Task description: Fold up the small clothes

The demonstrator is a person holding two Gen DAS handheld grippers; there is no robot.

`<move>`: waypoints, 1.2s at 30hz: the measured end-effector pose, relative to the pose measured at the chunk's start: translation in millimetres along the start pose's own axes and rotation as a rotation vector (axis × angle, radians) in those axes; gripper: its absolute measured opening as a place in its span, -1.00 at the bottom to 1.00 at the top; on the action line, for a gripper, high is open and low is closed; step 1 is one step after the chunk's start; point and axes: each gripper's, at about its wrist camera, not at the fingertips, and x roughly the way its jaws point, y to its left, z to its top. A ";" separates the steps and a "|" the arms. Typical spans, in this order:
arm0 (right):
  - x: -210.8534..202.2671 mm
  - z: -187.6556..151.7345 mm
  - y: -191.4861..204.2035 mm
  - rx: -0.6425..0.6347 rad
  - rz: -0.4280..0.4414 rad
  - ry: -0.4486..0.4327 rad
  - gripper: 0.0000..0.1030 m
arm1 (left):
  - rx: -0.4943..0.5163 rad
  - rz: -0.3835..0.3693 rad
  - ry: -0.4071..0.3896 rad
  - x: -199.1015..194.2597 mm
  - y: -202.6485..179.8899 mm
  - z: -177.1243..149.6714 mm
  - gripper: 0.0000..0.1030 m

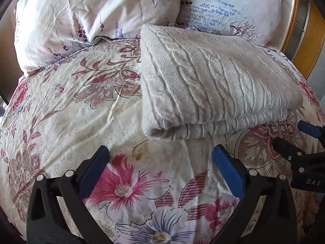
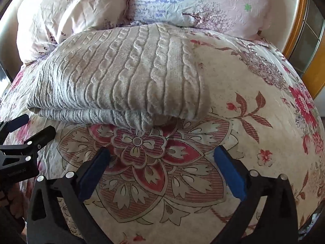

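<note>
A grey cable-knit sweater (image 1: 213,81) lies folded in a thick rectangle on the floral bedspread (image 1: 71,111); it also shows in the right wrist view (image 2: 126,75). My left gripper (image 1: 161,152) is open and empty, a little in front of the sweater's near left corner. My right gripper (image 2: 162,154) is open and empty, just in front of the sweater's near folded edge. The right gripper shows at the right edge of the left wrist view (image 1: 292,136), and the left gripper at the left edge of the right wrist view (image 2: 34,126).
Two pillows with lavender print (image 1: 81,16) (image 2: 203,4) lean at the head of the bed behind the sweater. A wooden-framed door or cabinet (image 1: 304,30) stands at the far right. Bedspread (image 2: 264,111) stretches to the right of the sweater.
</note>
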 end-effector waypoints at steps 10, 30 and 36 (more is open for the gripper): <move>0.4 0.4 0.0 0.004 -0.001 -0.007 0.97 | 0.001 0.002 0.000 0.1 -0.7 0.1 0.97; 0.5 0.4 0.0 0.002 0.001 -0.007 0.97 | -0.001 0.003 -0.001 0.3 -1.3 -0.1 0.97; 0.6 0.4 0.2 0.002 0.001 -0.008 0.97 | -0.002 0.003 -0.001 0.4 -1.5 -0.2 0.97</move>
